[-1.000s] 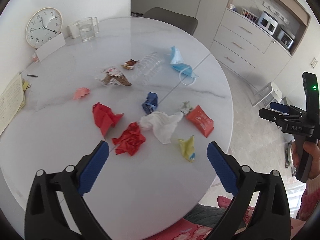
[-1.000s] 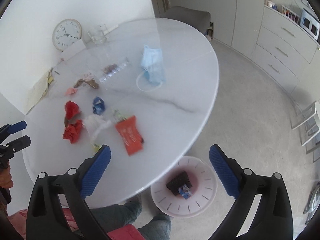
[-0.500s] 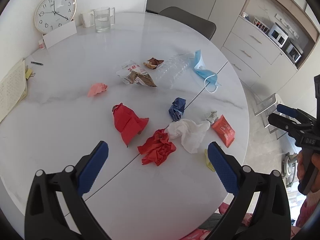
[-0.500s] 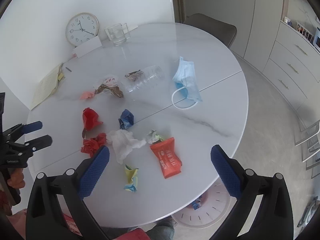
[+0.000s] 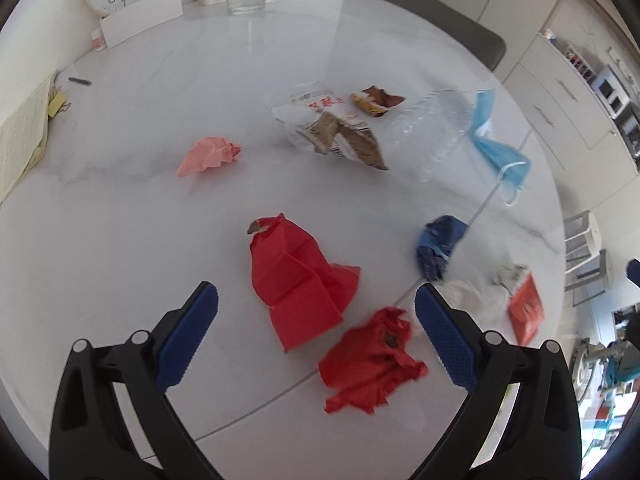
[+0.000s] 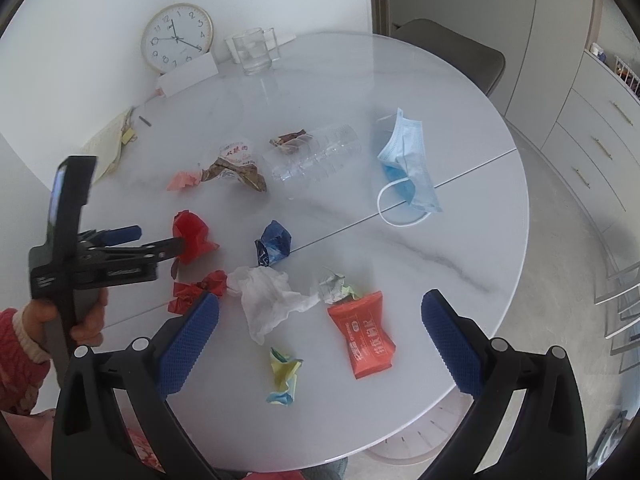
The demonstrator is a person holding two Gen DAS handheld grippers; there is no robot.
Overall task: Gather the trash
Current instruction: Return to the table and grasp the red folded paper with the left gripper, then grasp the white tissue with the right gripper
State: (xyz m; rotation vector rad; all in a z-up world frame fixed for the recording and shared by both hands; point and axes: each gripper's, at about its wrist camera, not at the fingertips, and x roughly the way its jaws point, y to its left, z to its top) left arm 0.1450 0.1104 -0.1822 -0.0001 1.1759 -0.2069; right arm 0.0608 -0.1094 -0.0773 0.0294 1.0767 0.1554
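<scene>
Left gripper nearer red paper, jaws wide.

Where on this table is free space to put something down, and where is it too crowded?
Bare marble lies between the water glass and the face mask, and along the table edge beyond the mask. Another free patch lies between the notepad and the pink paper ball. The near middle is crowded: red papers, white tissue, orange packet.

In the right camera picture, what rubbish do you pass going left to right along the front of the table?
Crumpled red paper → white tissue → yellow-blue wrapper → orange snack packet.
</scene>
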